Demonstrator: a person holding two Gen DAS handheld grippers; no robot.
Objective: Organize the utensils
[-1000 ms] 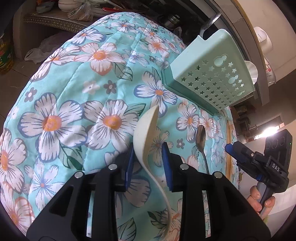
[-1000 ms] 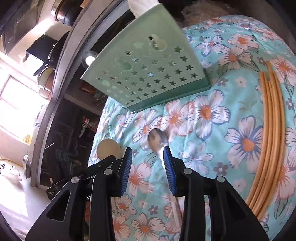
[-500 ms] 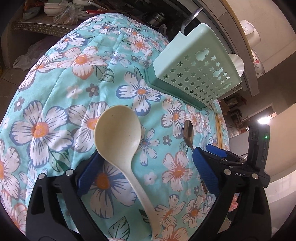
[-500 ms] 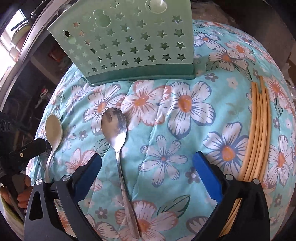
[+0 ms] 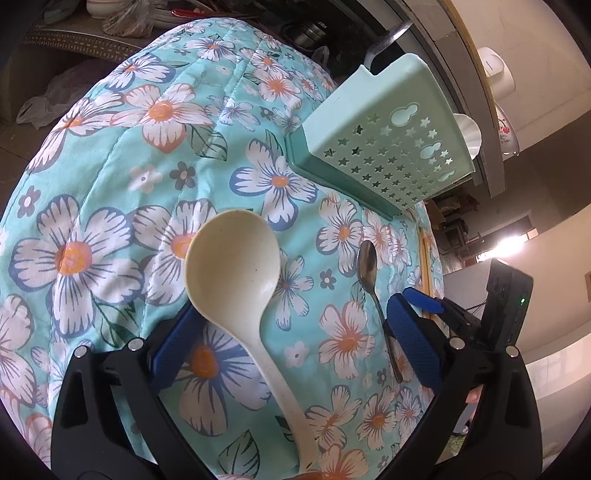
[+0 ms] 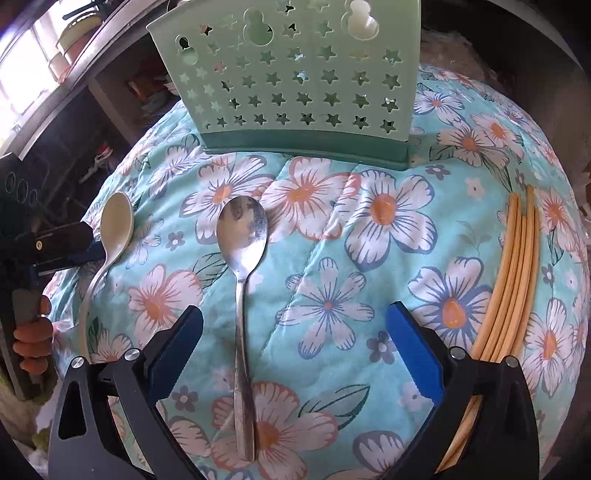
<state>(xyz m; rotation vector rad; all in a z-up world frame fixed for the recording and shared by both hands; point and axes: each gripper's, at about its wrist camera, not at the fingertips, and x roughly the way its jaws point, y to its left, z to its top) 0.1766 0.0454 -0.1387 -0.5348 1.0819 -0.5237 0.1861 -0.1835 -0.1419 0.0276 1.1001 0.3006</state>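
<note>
A cream plastic spoon point(image 5: 236, 269) lies flat on the floral cloth point(image 5: 110, 206), its handle running back between my left gripper's point(image 5: 291, 343) wide-open blue pads. A metal spoon point(image 6: 242, 240) lies beside it, just inside the left pad of my open right gripper point(image 6: 293, 343). The cream spoon point(image 6: 116, 221) also shows in the right wrist view, with the left gripper point(image 6: 62, 243) over it. The metal spoon point(image 5: 369, 269) shows in the left wrist view too. A mint-green utensil holder point(image 6: 291, 77) with star cut-outs stands upright behind both spoons. It also shows in the left wrist view point(image 5: 384, 140).
Several bamboo chopsticks point(image 6: 513, 273) lie on the cloth at the right. Shelves with dishes and pots point(image 5: 122, 11) stand behind the table. A white object shows through a cut-out in the holder point(image 6: 362, 22).
Both grippers opened: the left let go of the cream spoon, the right let go of the metal spoon. Both spoons now lie flat on the cloth. Both grippers have drawn back a little.
</note>
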